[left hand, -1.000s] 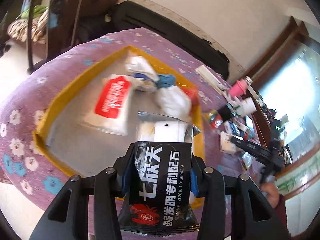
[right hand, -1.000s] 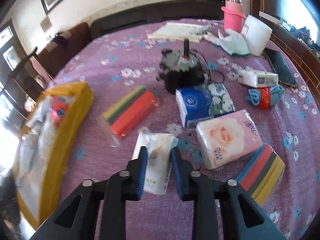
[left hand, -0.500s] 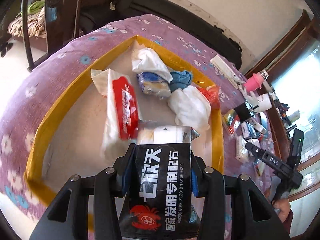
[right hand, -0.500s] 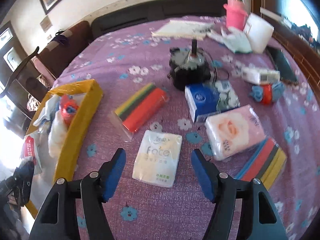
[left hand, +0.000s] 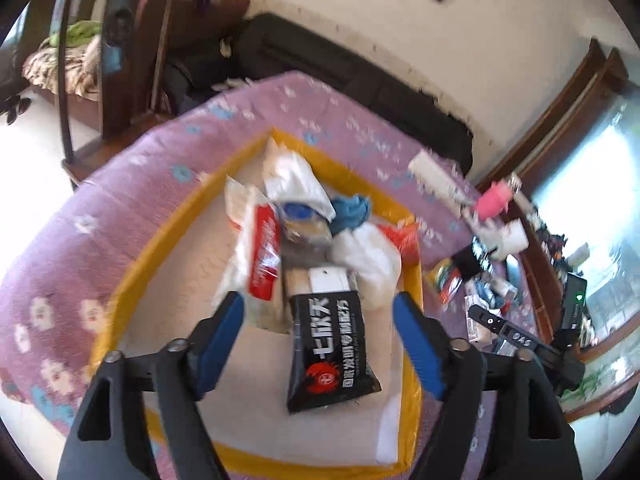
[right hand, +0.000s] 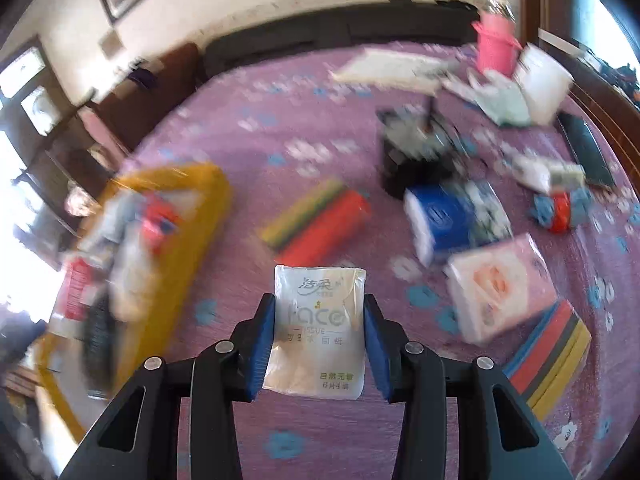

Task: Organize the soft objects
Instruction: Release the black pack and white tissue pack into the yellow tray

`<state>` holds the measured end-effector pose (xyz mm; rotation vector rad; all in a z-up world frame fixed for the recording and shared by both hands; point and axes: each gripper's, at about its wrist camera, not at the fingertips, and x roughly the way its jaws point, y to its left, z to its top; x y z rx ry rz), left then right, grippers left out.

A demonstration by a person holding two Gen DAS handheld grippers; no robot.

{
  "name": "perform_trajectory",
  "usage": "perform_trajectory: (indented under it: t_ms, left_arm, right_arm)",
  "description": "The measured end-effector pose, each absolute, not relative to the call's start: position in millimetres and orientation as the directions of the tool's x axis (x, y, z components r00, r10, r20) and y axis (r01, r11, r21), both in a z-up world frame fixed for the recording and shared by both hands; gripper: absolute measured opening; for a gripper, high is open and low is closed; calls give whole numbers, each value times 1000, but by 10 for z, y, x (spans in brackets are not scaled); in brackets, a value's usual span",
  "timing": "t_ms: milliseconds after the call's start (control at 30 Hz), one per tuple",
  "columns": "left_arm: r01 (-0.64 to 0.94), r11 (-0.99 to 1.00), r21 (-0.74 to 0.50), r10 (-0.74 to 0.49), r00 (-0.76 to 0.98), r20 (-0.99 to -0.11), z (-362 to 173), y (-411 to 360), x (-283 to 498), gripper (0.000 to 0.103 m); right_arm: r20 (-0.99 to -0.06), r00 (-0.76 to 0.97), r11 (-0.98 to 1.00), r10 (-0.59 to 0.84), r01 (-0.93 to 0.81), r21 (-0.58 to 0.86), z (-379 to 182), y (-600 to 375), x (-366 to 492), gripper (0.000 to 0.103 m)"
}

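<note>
My left gripper is open above the yellow-rimmed tray. A black packet with white lettering lies loose in the tray between the fingers, beside a white pack with a red label, white cloths, a blue rag and a red item. My right gripper is shut on a white "face" tissue pack and holds it above the purple flowered tablecloth. The tray shows blurred at the left of the right wrist view.
On the cloth lie a striped sponge pack, a blue tissue pack, a pink tissue pack, a second striped pack, a black device, a pink cup and a phone. A chair stands beyond the table.
My left gripper opened and dropped the black packet into the tray. My right gripper, open over the white tissue pack half a second ago, closed on it and lifted it.
</note>
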<state>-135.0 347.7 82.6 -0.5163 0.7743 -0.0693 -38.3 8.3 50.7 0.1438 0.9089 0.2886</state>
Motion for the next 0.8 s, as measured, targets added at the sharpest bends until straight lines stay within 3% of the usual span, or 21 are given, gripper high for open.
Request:
perform_trajectory:
  t_ms: [167,333,433,567,767,800]
  left_arm:
    - [-168,848,-503,-215,758,-616,791,3717,-1601,82]
    - [-191,837,-513,-215,747,-630,656,3899,-1712,82]
    - [-205,837,-507,-202,746,-634,611,3988,-1766,82]
    - [-176,830,-529,-231,755,-614,624,4034,-1819,82]
    - [-145,843,-519,-232,772,-592,704,3983,-1852,83]
    - [-143,841,-521,-235,771,-592,706,3977,-1853,83]
  right_arm:
    - [-750,489,876,446,-411,254,727,833,-417,46]
    - [-824,396,829,405,-540,148,556,1590,-394,47]
    - [-869,400,843,291,-537,35,389,1860,-220,46]
    - [-883,414,881,221,-474,-2,260,1853,89,46]
    - [-860,464,913,215,-409,7,237,1755,321,50]
    - [-856,460,911,236,-412,30,254,1749,317,56]
